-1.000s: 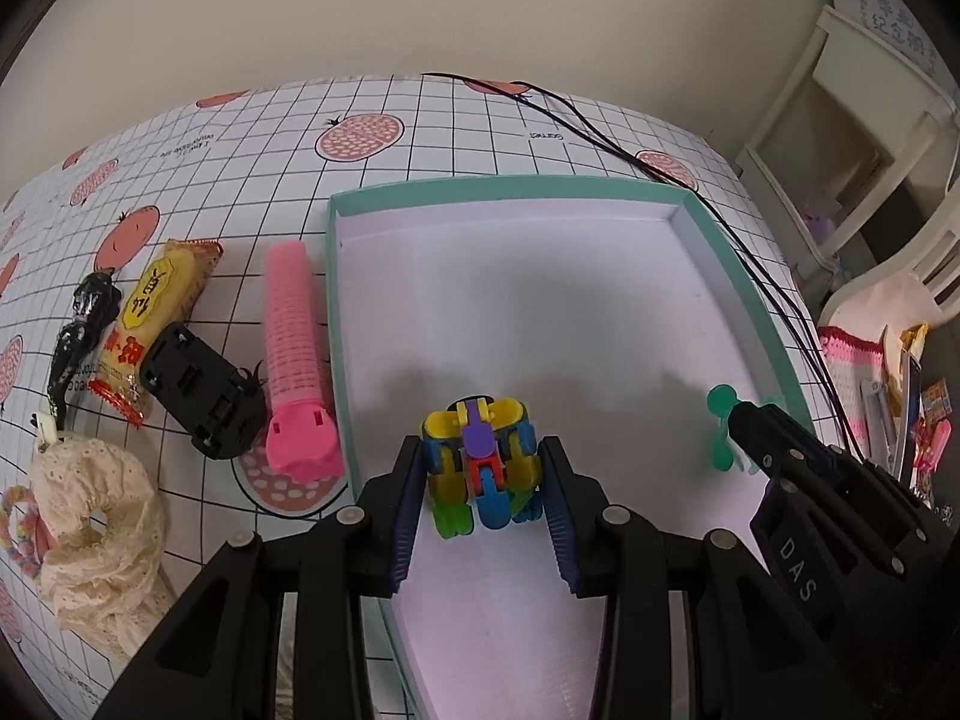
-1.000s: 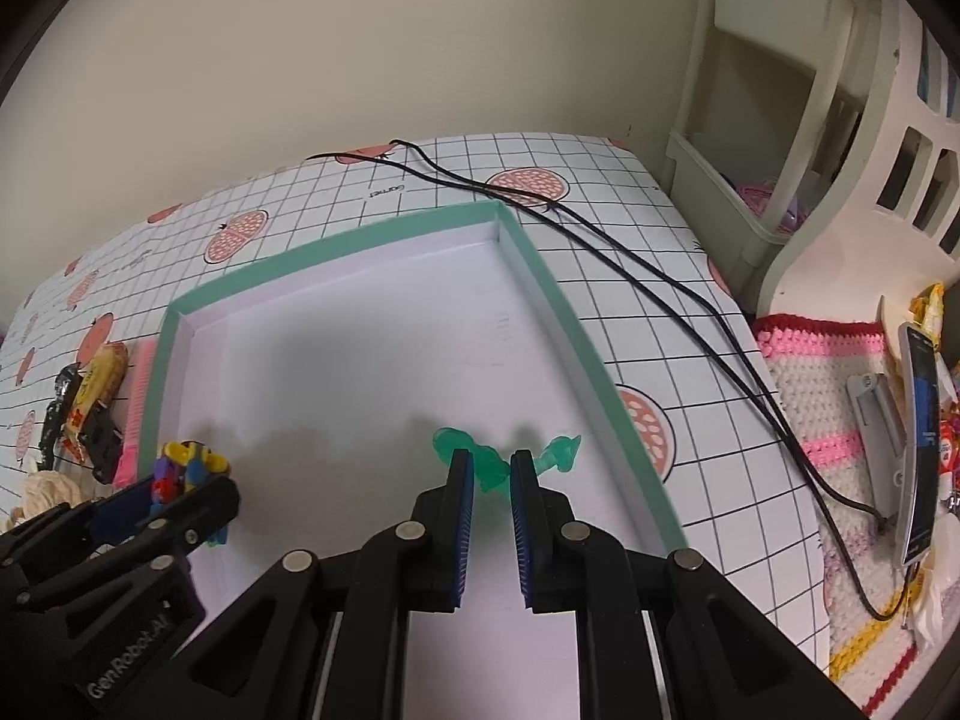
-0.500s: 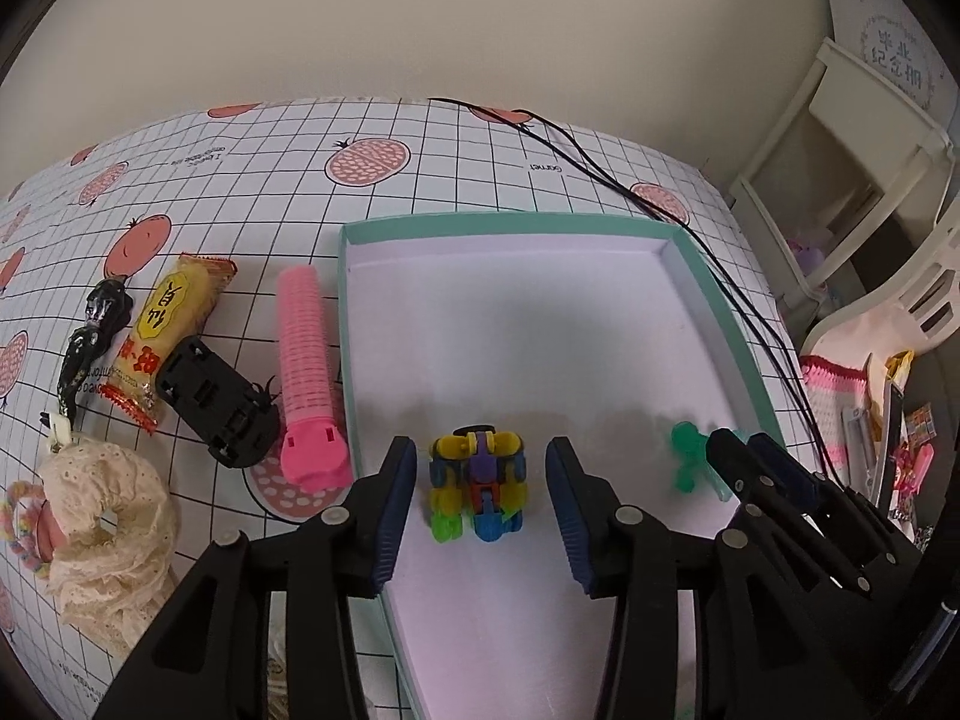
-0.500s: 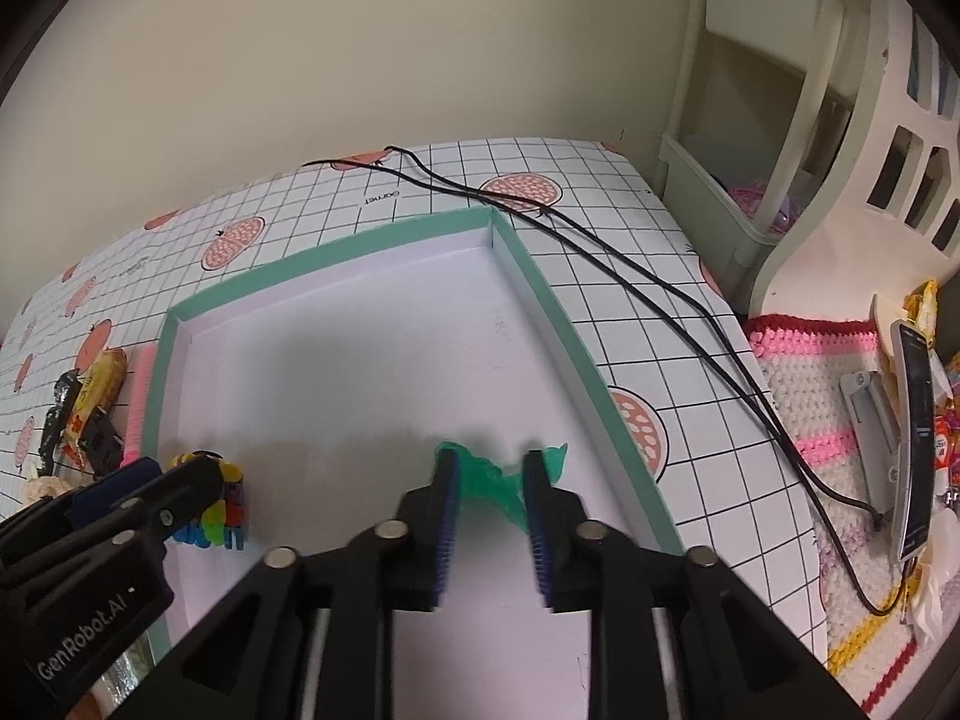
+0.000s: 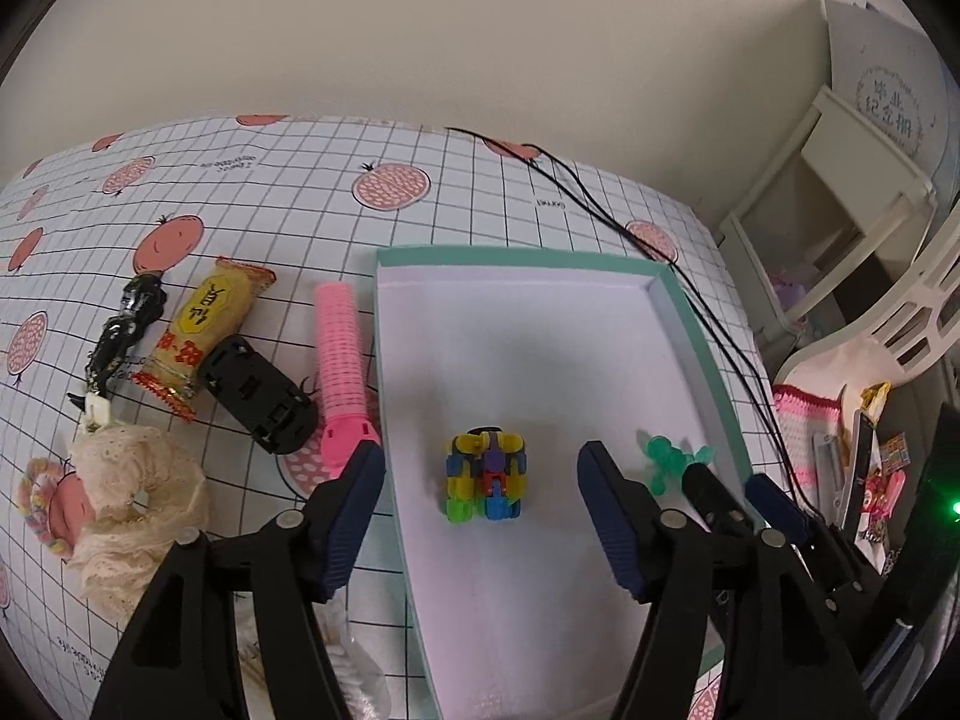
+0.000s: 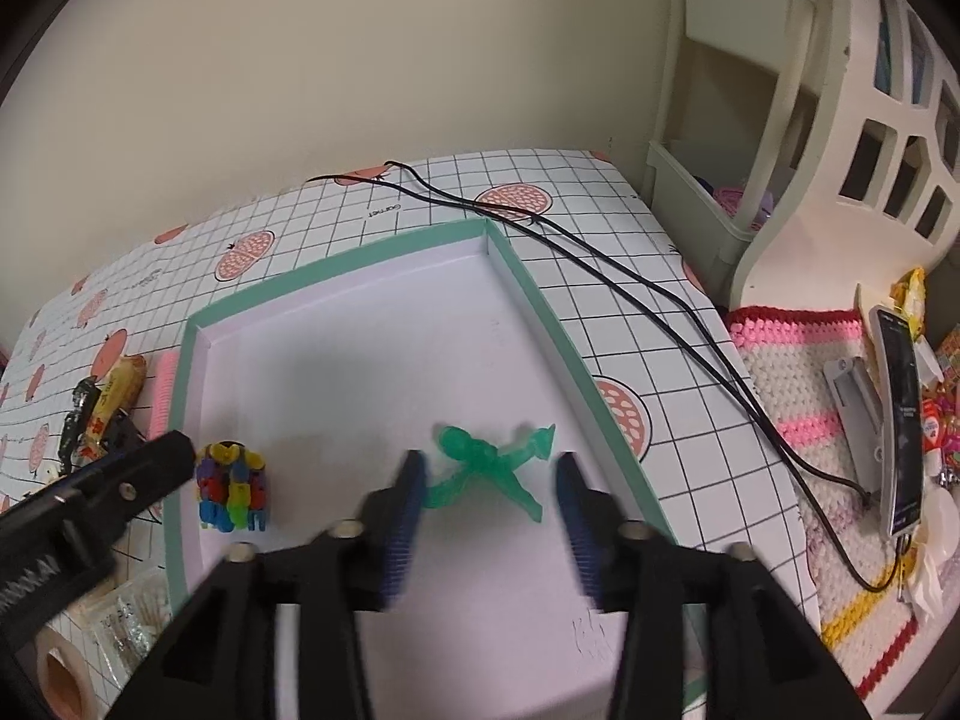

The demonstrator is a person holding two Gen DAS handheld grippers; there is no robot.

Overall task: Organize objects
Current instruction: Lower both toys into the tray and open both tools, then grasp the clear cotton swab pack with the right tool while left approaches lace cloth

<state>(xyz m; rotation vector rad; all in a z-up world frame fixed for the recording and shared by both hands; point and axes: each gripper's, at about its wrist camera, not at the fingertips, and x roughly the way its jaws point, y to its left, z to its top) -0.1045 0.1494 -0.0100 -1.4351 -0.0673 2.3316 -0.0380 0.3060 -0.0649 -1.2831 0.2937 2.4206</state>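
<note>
While both of your grippers hang low over the shallow white tray with the mint-green rim [image 5: 701, 324], their fingers are spread wide and grip nothing. Your left gripper [image 5: 480, 501] straddles the multicoloured plastic block toy [image 5: 487, 477], which lies free on the tray floor near the left wall; its left finger [image 5: 354, 510] sits over the tray's left rim, so that side is tight. Your right gripper [image 6: 489, 495] frames the translucent green plastic figure [image 6: 489, 465], which lies flat near the right wall, one limb reaching close to the rim. Neither toy touches a finger pad as far as the views show.

Ahead of both toys the tray floor is bare up to the far wall, giving you the most open room. Two black cables [image 6: 600, 276] run along the grid-patterned, fruit-printed surface [image 5: 270, 192] just outside the tray's right rim and cross its far right corner.

Left of the tray, just beside its wall, lies a ribbed pink cylinder with a cap [image 5: 339, 360]. Close beside it sit a black plastic clip-like piece [image 5: 258, 393], a yellow snack packet [image 5: 201, 333], a thin black glossy item [image 5: 123, 333] and a cream lace scrunchie [image 5: 135, 495], so that strip is crowded.
</note>
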